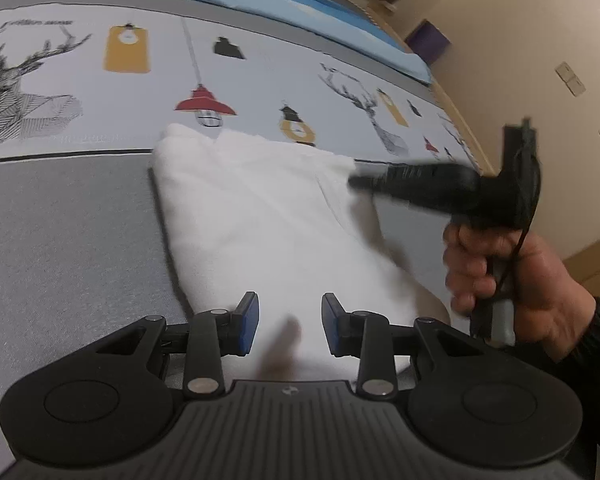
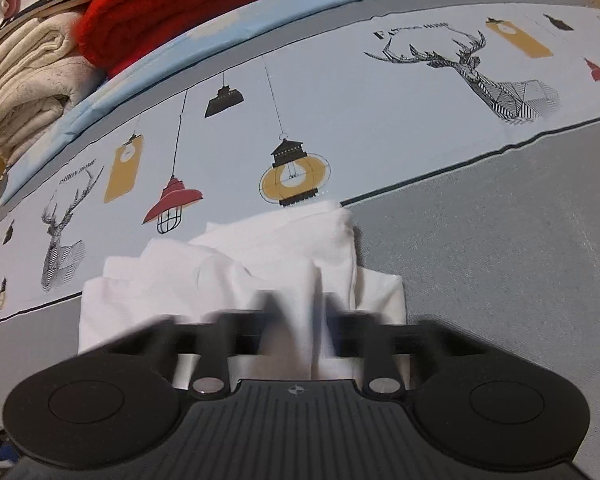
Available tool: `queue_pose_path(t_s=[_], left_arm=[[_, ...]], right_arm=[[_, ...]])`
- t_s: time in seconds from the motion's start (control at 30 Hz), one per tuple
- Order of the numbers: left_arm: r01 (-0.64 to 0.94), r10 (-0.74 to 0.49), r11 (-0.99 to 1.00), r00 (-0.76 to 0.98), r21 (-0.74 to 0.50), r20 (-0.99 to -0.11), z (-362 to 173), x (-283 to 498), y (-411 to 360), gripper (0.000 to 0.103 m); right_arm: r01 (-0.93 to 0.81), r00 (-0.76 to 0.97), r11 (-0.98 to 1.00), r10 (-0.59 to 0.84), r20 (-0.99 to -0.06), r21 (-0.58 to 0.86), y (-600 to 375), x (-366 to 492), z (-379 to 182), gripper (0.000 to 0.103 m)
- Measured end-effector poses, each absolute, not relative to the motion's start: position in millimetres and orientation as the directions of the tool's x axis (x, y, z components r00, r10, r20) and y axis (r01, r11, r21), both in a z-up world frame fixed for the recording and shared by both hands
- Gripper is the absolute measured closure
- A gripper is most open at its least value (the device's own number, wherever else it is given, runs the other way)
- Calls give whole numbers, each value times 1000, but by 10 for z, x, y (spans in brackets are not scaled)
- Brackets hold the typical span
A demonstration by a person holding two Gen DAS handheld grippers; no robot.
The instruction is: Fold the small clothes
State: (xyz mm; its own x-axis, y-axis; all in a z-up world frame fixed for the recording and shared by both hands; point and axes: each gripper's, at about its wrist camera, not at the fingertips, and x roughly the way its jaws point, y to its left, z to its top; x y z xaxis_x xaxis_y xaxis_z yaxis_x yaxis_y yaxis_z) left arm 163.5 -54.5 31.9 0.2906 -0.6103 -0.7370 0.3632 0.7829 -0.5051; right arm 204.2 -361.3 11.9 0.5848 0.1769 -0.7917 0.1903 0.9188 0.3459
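Blue-padded fingers of the left gripper stand apart over the near edge of the white garment, with cloth between them but not pinched. That garment lies partly folded on the bed cover, across the line where its grey band meets the printed strip of deer and lamps. Further right, the right gripper, held by a hand, has its blurred fingers closed on a raised fold of the same garment.
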Motion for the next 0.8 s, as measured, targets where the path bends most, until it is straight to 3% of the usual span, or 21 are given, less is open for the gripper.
queue_pose_path(t_s=[0.1,0.23,0.33,0.4,0.47,0.67,0.8], left_arm=[[411,-623,763,262,-498,-737,310,1616,-645,66],[448,-571,778,214,-440,-792,163,1606,-847,66],[445,-484,814,167,-373,-859,-11,1600,-905,66],[449,-469,819,163,-358,-868,-34,1594,-878,66],[435,-490,817,180,-377,-853,3,1605,-798,66],[367,-500,842,253,-396,-828,83,1572,-571,66],[321,-490,859,289,-399,-822,112,1512,-545,61]], right_arm=[[208,706,897,138,-694,390,-3788,1930,352,101],[362,620,860,65,-782,359,-4062,1962,136,100],[308,610,882,104,-785,356,-4037,1957,148,97],[268,650,897,101,-754,351,-4035,1834,285,87],[245,651,880,162,-742,407,-4112,1688,337,69],[73,481,866,404,-778,495,-4110,1334,323,63],[-40,389,896,422,-819,443,-3967,1100,268,66]])
